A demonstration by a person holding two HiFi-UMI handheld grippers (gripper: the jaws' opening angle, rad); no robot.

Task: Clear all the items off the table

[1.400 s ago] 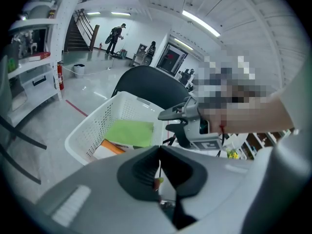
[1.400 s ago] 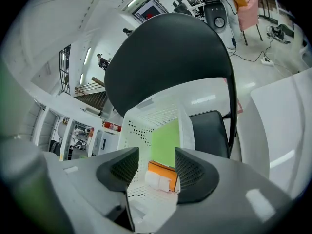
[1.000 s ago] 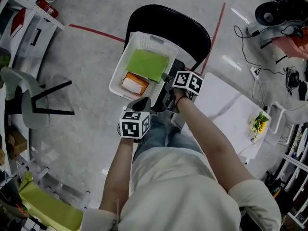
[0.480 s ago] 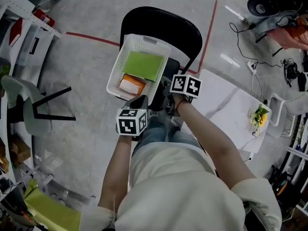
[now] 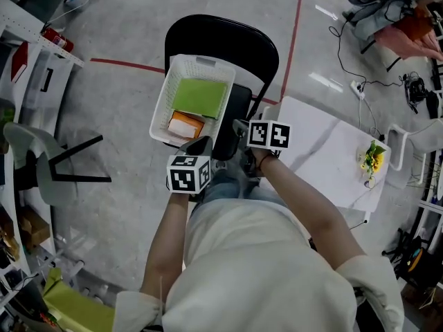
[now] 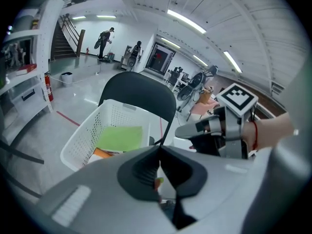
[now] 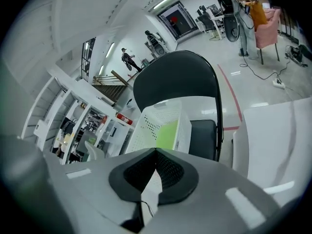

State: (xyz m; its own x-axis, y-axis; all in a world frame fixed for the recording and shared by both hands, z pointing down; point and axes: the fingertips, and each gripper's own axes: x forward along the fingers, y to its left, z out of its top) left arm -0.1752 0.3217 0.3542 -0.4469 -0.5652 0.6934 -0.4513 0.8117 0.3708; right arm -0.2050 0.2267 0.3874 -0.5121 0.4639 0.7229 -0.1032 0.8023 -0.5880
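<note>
Right claw [image 7: 156, 152], closed and empty, hovers just before the white basket [image 7: 151, 123].

Black folding chair [image 5: 221, 40] stands mid-floor, its back toward the head view's top edge. One red tape line [image 5: 291, 47] runs down the floor just right of it, and another [image 5: 128, 63] comes in from the left. Far left, there's white shelving [image 5: 31, 23], a red fire extinguisher [image 5: 57, 43] beside it, and a pale chair [image 5: 28, 151] on black legs. Top right corner: a power strip [image 5: 356, 87] and pink cloth [image 5: 415, 30]. In the left gripper view, a staircase [image 6: 66, 35] far off.
</note>
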